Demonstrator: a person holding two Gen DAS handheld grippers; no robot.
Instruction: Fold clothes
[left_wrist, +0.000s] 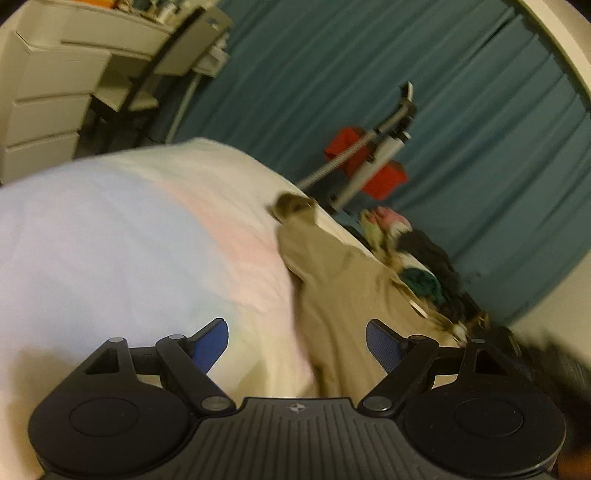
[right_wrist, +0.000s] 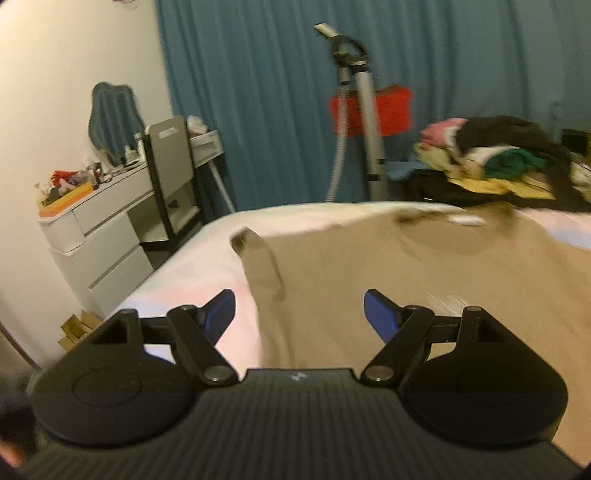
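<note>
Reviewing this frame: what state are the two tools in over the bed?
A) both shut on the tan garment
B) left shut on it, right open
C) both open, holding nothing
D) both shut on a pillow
C: the left tool and right tool both show blue fingers spread wide, with the tan garment lying flat on the bed, ungripped.

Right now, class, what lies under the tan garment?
The tan garment lies spread on the pale bedsheet, which shows along its left edge. Whatever lies beneath the cloth's middle is covered. Both sets of jaws are open above it.
</note>
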